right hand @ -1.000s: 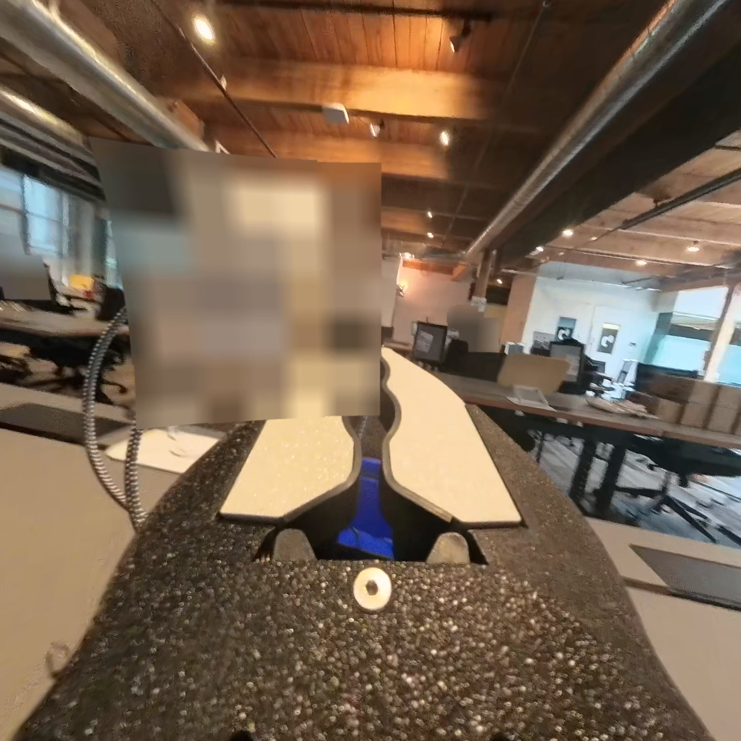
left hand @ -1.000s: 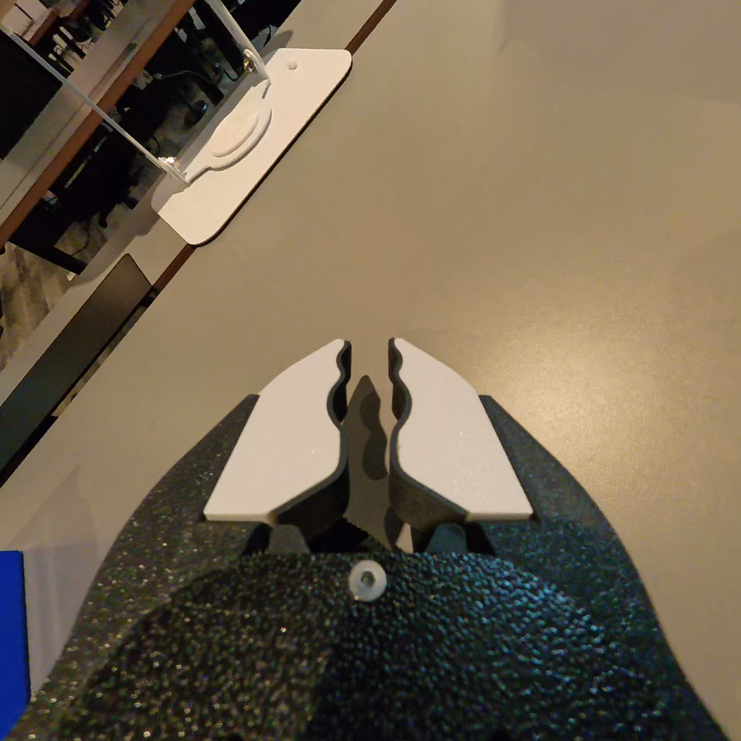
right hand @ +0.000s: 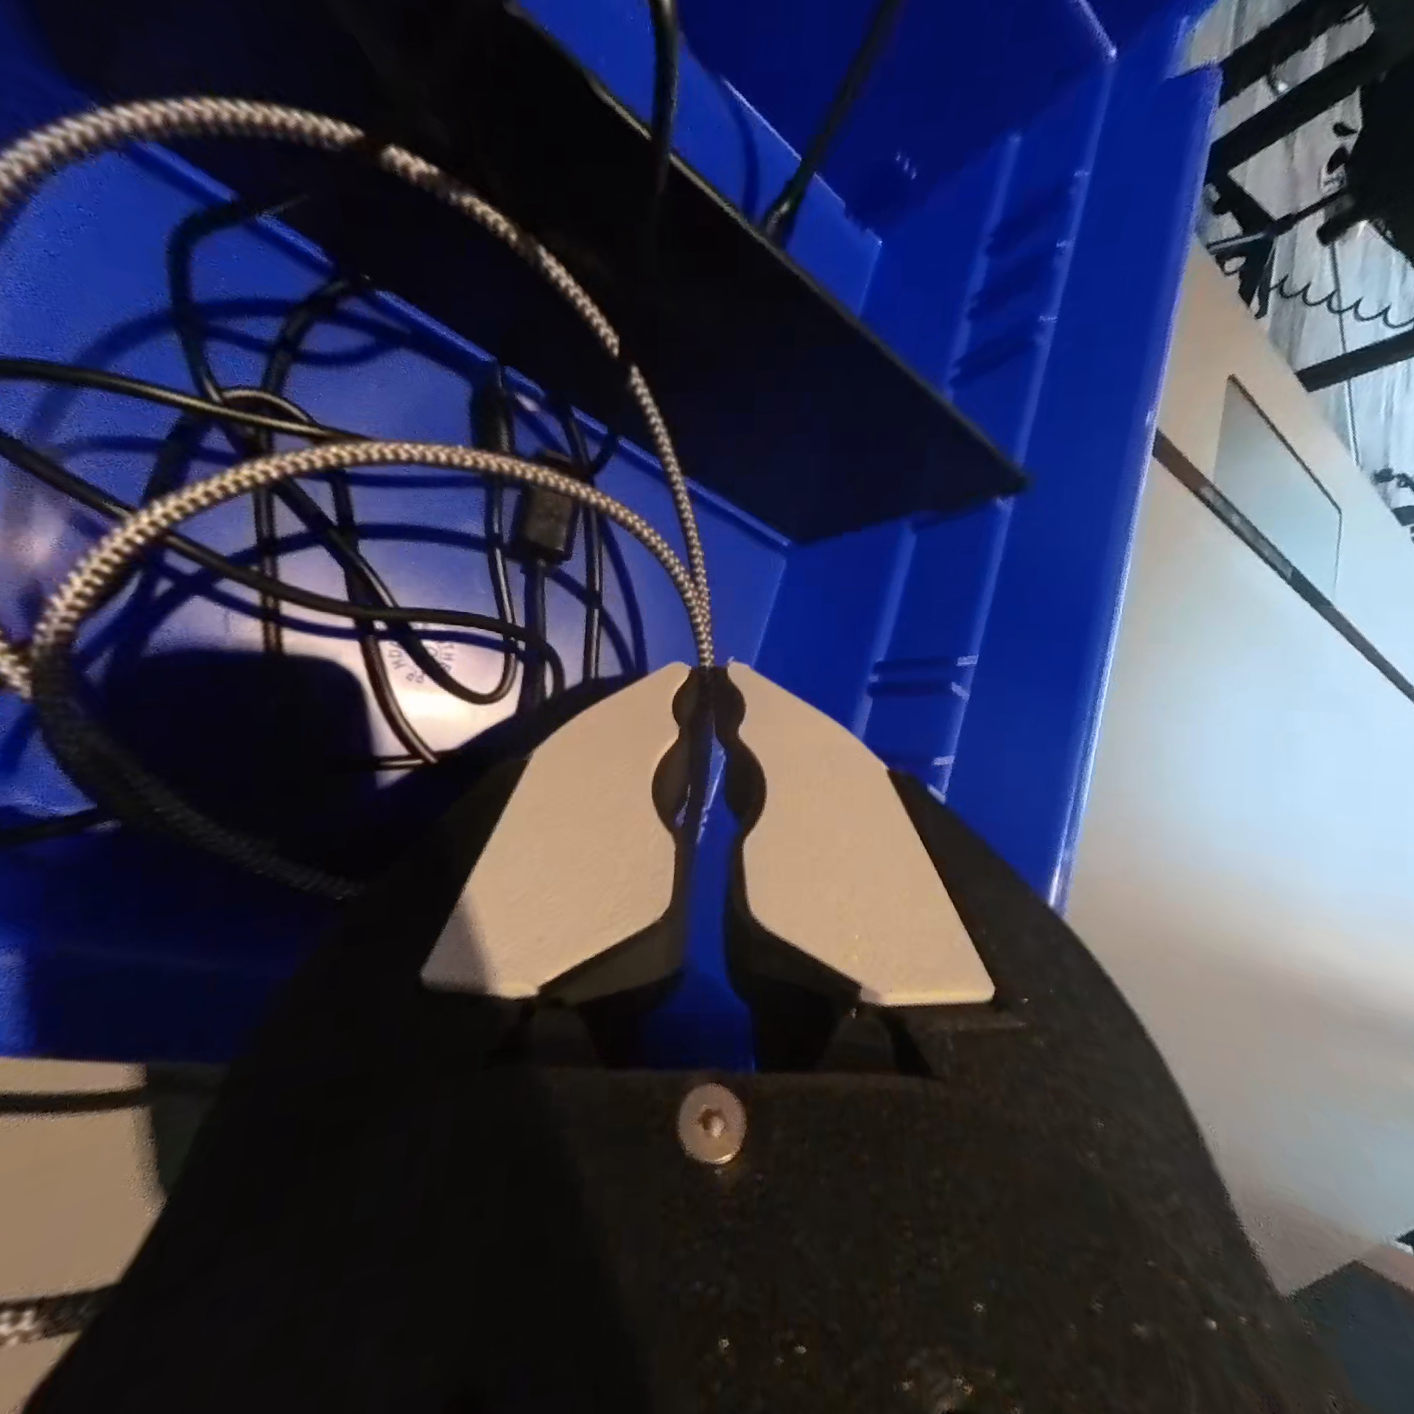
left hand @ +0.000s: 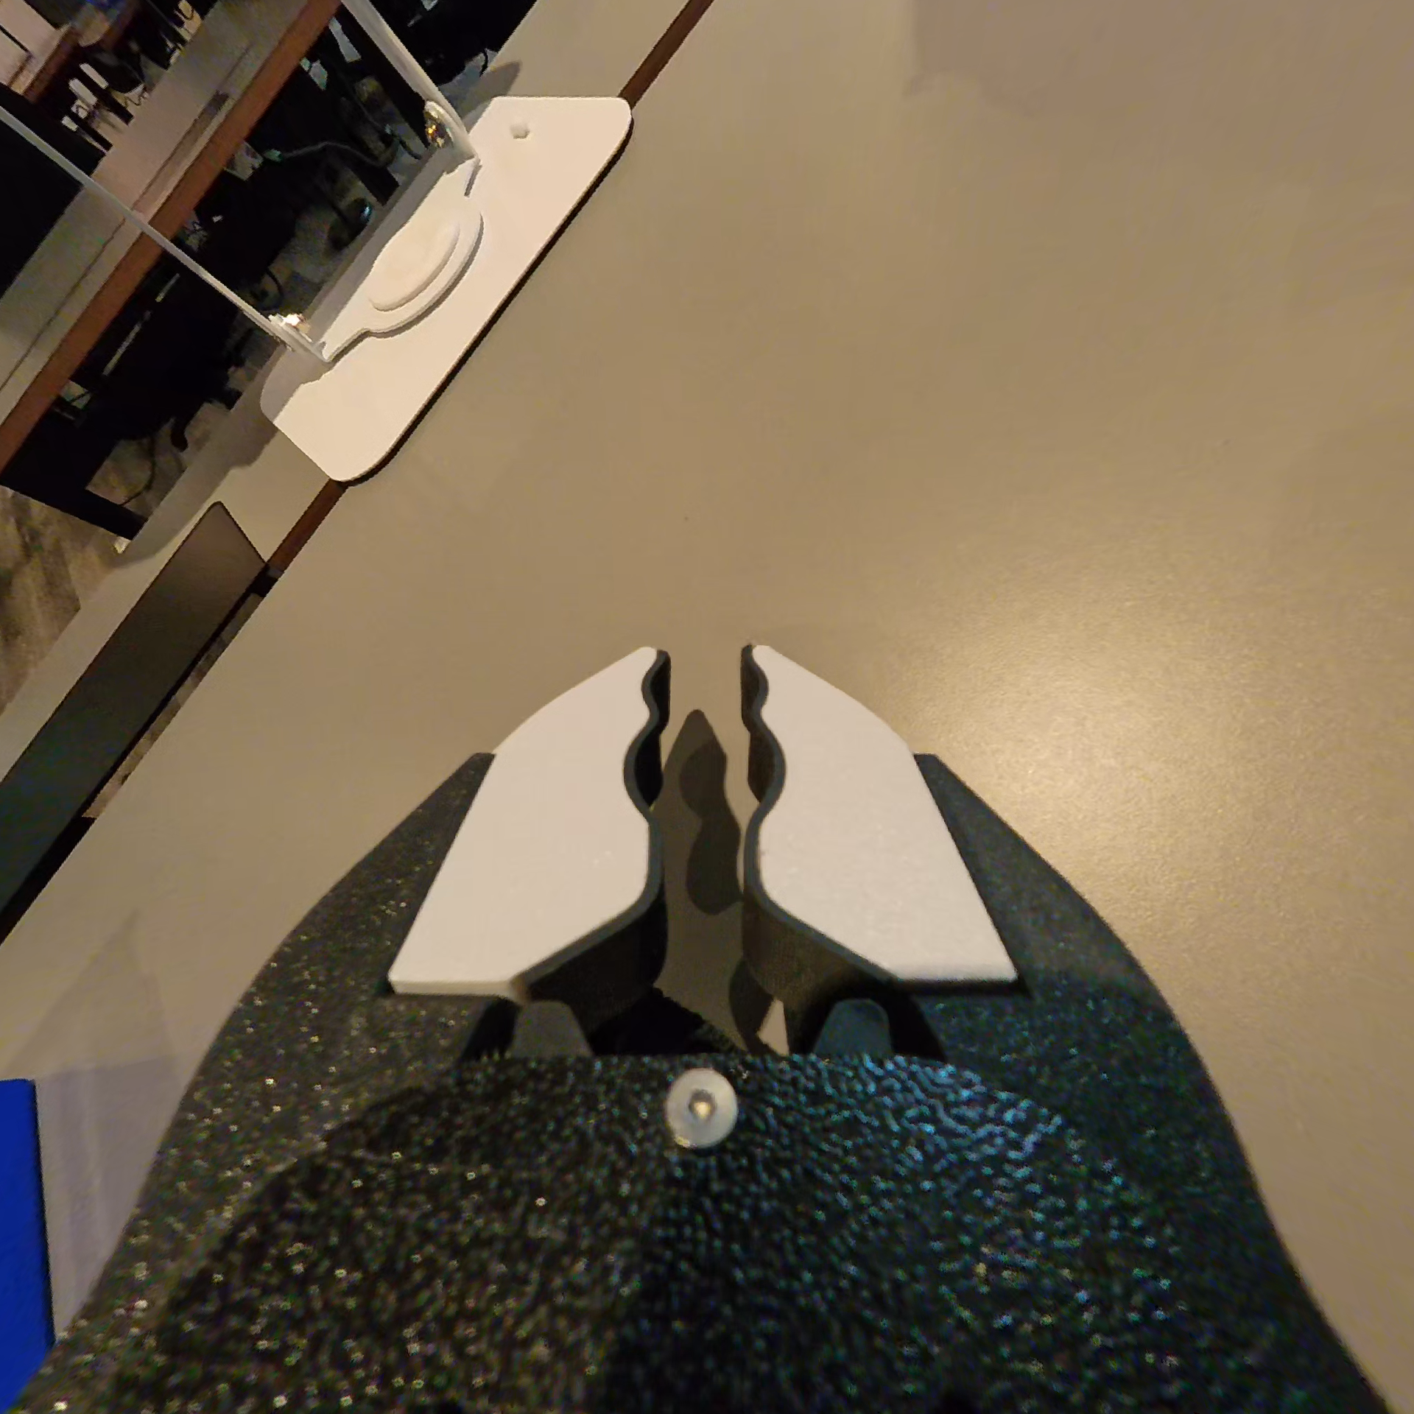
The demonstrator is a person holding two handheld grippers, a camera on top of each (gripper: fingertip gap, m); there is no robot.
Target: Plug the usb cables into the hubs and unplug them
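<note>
The right gripper (right hand: 711, 673) has swung down from the ceiling-and-office view of a second ago and now points into a deep blue plastic bin (right hand: 987, 398). Its white fingers are pinched together on a grey-and-white braided USB cable (right hand: 474, 206), which leaves the fingertips and arcs up and leftward in two loops over the bin's interior. On the bin floor lies a tangle of thin black cables (right hand: 398, 604), one ending in a dark plug (right hand: 545, 520). A flat black slab (right hand: 765, 337) leans across the bin's upper part, near its right wall; whether it is a hub I cannot tell.

The left gripper (left hand: 704, 658) is unchanged: fingers slightly apart, holding nothing, over the bare beige tabletop (left hand: 995, 382). A white rounded board with a raised disc (left hand: 459, 268) sits at the table's far left edge, and a blue corner (left hand: 19, 1224) shows at the lower left.
</note>
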